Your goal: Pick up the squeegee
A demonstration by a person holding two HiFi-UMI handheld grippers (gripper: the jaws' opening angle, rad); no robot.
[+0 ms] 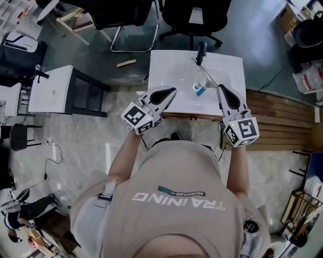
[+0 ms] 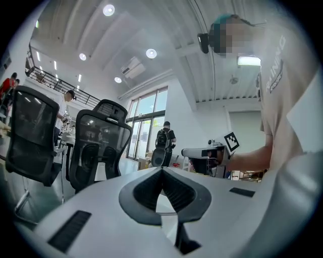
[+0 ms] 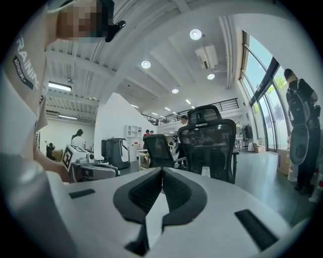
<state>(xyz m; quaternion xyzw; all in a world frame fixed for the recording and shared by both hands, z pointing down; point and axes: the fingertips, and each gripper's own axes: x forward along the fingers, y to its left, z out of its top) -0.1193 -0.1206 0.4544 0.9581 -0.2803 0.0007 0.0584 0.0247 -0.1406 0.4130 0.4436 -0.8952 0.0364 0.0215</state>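
Both pairs of jaws are pressed together with nothing between them: the left gripper [image 2: 162, 170] and the right gripper [image 3: 162, 170] each show their dark pads meeting at the tips. From the head view, the left gripper [image 1: 169, 92] sits over the near left edge of the white tabletop [image 1: 171, 68] and the right gripper [image 1: 222, 89] over its near right part, well apart from each other. The squeegee [image 1: 201, 52] lies on the far middle of the tabletop, its black handle toward the far edge and a thin shaft running near and right toward the right gripper's tip. A small blue and white object [image 1: 199, 89] rests just beside the shaft. Two black office chairs [image 1: 194, 15] stand beyond the tabletop.
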